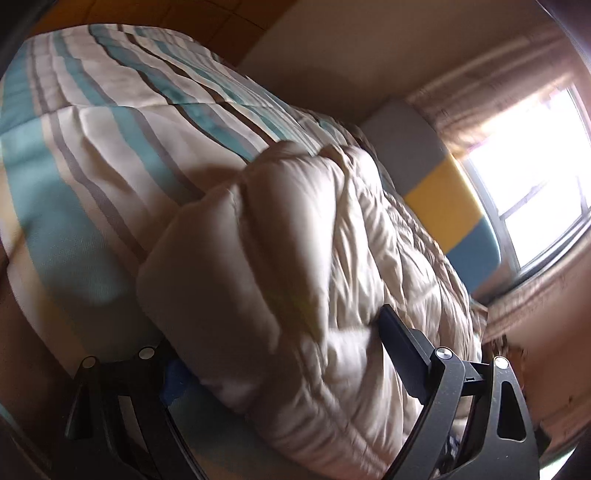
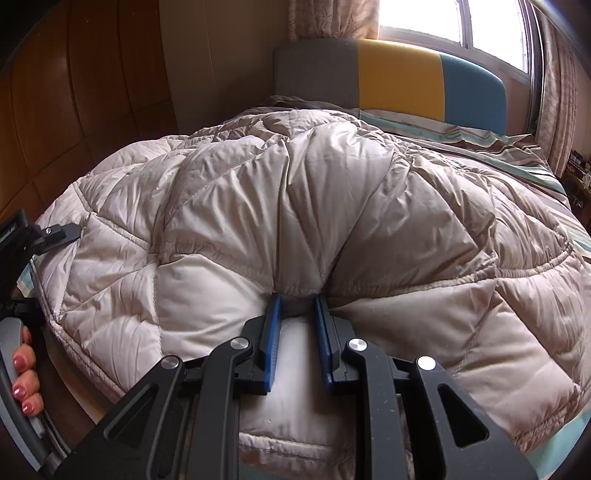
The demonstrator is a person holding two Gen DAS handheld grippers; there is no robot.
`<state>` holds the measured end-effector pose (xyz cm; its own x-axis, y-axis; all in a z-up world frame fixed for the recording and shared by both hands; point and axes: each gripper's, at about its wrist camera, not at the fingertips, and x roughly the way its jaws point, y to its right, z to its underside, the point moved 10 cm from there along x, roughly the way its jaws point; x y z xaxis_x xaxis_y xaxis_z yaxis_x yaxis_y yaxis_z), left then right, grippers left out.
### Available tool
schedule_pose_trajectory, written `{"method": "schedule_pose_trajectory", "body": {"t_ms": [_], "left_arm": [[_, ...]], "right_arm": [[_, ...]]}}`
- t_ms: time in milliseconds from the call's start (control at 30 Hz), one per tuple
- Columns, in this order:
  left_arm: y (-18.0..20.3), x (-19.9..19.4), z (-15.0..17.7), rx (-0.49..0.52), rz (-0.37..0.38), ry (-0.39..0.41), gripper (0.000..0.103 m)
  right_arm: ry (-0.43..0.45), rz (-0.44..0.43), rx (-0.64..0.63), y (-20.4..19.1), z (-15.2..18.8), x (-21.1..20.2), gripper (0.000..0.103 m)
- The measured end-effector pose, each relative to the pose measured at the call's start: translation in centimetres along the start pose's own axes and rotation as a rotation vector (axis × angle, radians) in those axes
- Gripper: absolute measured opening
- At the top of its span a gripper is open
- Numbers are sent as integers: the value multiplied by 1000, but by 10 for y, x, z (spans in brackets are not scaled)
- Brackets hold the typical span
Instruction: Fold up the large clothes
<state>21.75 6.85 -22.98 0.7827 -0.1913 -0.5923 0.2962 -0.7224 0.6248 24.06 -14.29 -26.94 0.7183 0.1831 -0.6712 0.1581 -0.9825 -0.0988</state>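
Beige quilted comforter [image 2: 295, 206] pinched at its near edge on the bed.

The right gripper [image 2: 297, 299] is clamped on a gathered fold of the comforter; the left gripper [image 1: 280, 339] is spread wide around a thick folded bulk of it. The comforter is heaped on a striped bedspread [image 1: 74, 155], before a grey, yellow and blue headboard [image 2: 399, 74].

One beige quilted comforter [image 2: 295, 206], two hand-held grippers [image 2: 297, 301] [image 1: 273, 354], one tricolour headboard [image 2: 399, 77], one window [image 2: 421, 18]
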Motion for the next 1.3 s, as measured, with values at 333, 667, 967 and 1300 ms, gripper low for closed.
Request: {"method": "schedule_pose_trajectory", "body": {"t_ms": [333,667,967,1300], "left_arm": [[-11,1,-2,-144,93,34,42],[93,-58,-16,262,117,232,27],[156,-84,2,519,134,297,27],[204,-90,27,711,111,331,27]], "right_arm": [[6,-1,2,2,1,-2,18],[6,-9,40,6,1,-6,18],[45,-29,102,20,-6,-28,37],[148,250,180,110,-9,-89,49]]}}
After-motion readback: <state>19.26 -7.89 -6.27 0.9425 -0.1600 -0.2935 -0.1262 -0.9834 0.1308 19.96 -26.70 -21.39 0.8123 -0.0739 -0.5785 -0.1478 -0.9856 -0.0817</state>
